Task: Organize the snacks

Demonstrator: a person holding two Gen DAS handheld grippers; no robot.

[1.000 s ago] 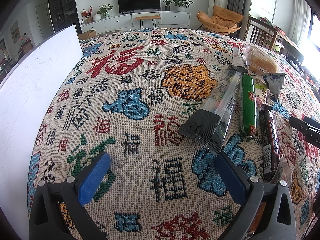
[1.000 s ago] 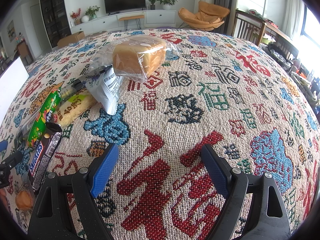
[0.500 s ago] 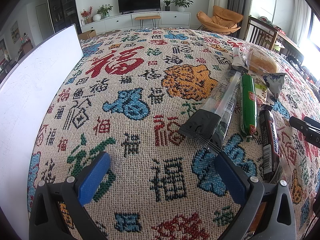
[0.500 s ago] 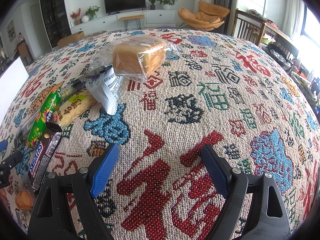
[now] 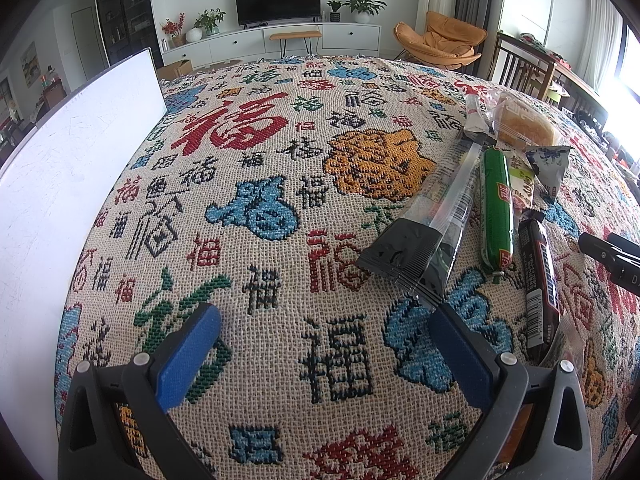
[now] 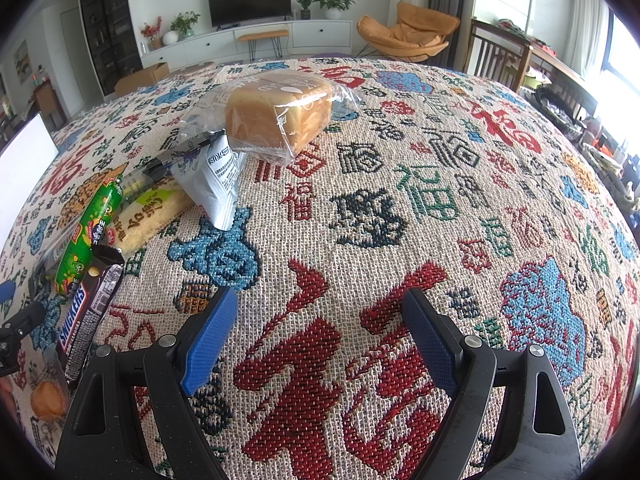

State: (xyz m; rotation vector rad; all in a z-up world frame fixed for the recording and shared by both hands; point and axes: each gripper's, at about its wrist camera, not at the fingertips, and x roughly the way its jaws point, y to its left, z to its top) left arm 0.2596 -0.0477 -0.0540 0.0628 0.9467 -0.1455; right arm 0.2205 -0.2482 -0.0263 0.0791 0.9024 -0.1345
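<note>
Both grippers are idling with fingers spread wide, left gripper and right gripper holding nothing; snacks are lying mid-right of the left view, so I'd start by squarely straddling the black-ended packet

"SNICKERS" on choc bar; "BREAD" on loaf wrap.

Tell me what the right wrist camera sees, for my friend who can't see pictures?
The open right gripper hovers over a colorful woven tablecloth, holding nothing. To its left lie snacks: wrapped bread, a grey packet, a green sausage and a Snickers bar.
</note>
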